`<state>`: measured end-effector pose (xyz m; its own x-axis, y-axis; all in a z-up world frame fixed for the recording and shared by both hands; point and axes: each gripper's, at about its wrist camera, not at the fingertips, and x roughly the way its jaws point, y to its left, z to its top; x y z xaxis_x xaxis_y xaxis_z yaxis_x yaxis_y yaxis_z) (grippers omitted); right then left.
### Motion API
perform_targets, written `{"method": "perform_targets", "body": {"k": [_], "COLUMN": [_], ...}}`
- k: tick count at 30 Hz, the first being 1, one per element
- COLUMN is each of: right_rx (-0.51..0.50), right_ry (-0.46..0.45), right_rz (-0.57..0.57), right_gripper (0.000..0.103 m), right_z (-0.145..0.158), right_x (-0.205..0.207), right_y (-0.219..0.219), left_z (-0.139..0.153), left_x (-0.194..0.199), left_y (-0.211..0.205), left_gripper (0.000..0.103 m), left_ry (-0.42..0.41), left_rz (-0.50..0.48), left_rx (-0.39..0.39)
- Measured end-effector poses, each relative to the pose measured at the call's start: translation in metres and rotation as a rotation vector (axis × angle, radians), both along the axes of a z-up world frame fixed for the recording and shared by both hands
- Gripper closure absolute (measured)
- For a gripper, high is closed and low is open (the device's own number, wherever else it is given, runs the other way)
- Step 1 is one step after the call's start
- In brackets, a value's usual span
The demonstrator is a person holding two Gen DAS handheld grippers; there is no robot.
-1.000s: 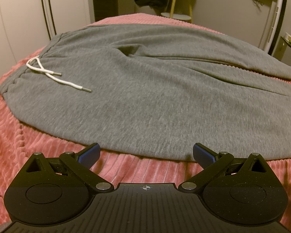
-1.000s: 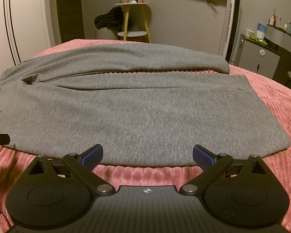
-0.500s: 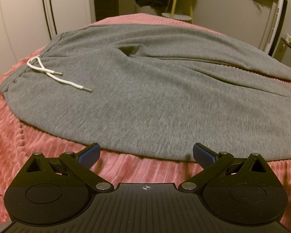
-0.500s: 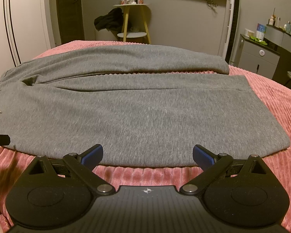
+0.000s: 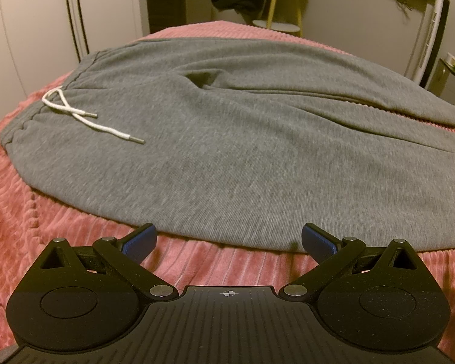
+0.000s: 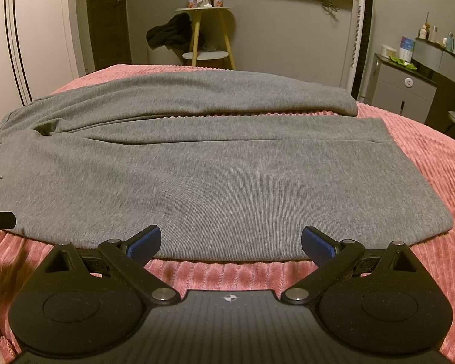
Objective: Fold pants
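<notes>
Grey sweatpants [image 5: 242,151] lie flat on a pink ribbed bedspread [image 5: 60,230], waistband to the left, legs running right. A white drawstring [image 5: 85,118] lies on the waist. My left gripper [image 5: 229,238] is open and empty, just short of the near edge by the hip. The right wrist view shows both legs [image 6: 227,166], side by side, with the cuffs at the right. My right gripper [image 6: 231,241] is open and empty, at the near edge of the near leg. A tip of the left gripper [image 6: 0,220] shows at that view's left edge.
Beyond the bed stand a small yellow-legged side table [image 6: 207,30] with dark clothes draped by it, a white tower fan [image 6: 361,39], and a grey dresser [image 6: 409,88] at the right. A wardrobe wall [image 5: 30,24] is at the left.
Both grippers have barely moved; the left view has crept slightly closer to the pants' near edge. Jaws stay open.
</notes>
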<state>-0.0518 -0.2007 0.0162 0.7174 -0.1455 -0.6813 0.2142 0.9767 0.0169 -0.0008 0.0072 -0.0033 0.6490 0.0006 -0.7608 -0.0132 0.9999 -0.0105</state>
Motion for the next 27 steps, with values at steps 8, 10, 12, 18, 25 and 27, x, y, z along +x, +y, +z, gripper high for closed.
{"method": "perform_targets", "body": {"k": [8, 10, 12, 18, 25, 27], "right_rx": [0.001, 0.002, 0.001, 0.002, 0.003, 0.005], "right_ry": [-0.002, -0.002, -0.002, -0.003, -0.002, -0.002], "right_rz": [-0.007, -0.008, -0.008, -0.008, -0.011, -0.012], "right_gripper": [0.004, 0.004, 0.004, 0.004, 0.004, 0.004], "right_z": [0.0016, 0.001, 0.001, 0.001, -0.0006, -0.001], "right_x": [-0.0005, -0.0001, -0.0001, -0.0005, 0.0003, -0.0002], "right_y": [0.0009, 0.001, 0.0009, 0.0005, 0.0011, 0.0008], "left_z": [0.0001, 0.0001, 0.0001, 0.0003, 0.0004, 0.0004], "left_x": [-0.0005, -0.0002, -0.0003, -0.0003, -0.0007, -0.0012], "left_y": [0.0006, 0.0005, 0.0005, 0.001, 0.0018, 0.0012], "left_gripper": [0.0, 0.0, 0.0, 0.0, 0.0, 0.0], "left_ry": [0.0, 0.001, 0.0, 0.0, 0.002, 0.002], "left_rz": [-0.001, 0.0, 0.001, 0.002, 0.001, 0.003], "left_rx": [0.001, 0.0, 0.0, 0.0, -0.001, -0.002]}}
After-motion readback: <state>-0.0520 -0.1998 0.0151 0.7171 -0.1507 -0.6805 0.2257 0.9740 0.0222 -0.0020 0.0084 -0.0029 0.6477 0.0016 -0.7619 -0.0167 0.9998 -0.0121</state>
